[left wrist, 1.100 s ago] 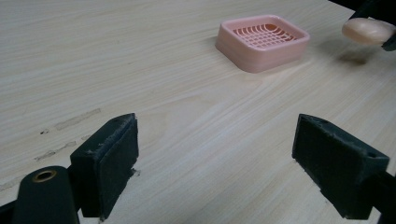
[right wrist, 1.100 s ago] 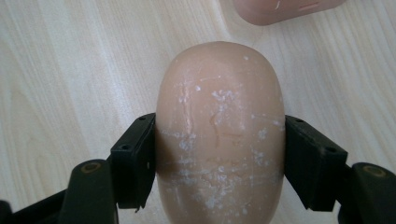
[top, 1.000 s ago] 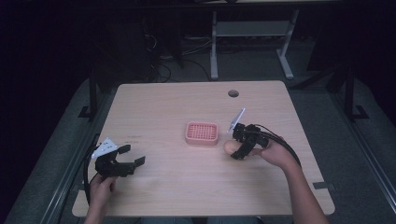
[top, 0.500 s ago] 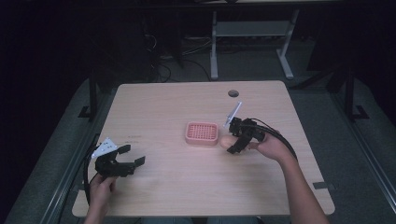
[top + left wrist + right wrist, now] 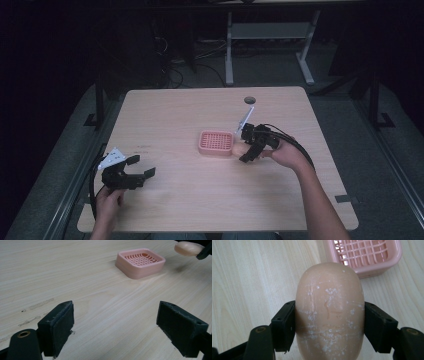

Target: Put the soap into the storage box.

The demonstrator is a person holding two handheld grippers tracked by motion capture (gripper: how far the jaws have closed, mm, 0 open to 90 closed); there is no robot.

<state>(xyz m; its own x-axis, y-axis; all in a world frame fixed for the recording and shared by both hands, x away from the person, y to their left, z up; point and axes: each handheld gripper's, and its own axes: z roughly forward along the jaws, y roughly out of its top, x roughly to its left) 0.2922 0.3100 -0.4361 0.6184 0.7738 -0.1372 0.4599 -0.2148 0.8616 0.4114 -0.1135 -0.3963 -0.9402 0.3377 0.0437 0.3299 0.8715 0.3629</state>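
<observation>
Right claw (image 5: 246,150) is clamped on a peach-coloured soap bar (image 5: 329,312), both pads squeezing its long sides about mid-length, w/ the bar's rounded nose sticking out toward the pink soap dish (image 5: 216,143). In the high view the bar (image 5: 239,148) hangs just beside the dish's right edge; the left gripper view shows it (image 5: 188,248) lifted off the desk (image 5: 190,200), a soft shadow below it. The dish is a square tray w/ a slatted grid floor (image 5: 362,251), sitting near desk centre, nothing in it yet.

Left claw (image 5: 134,173) rests near the front-left corner, jaws wide apart, holding nothing, well apart from the dish.

Step in hand looks like setting the soap in the dish. To do it well: carry the bar over the near rim w/ enough height to clear it, centre it over the grid, then lower till it rests flat before letting go. The bar is about as long as the dish's inner floor is wide, so line its long axis square w/ the tray, not across a corner. Soap is likely slick and the grip is on curved sides, so keep the squeeze steady, no twisting. The dish is light plastic & unheld; a nudge on the rim could slide it.
</observation>
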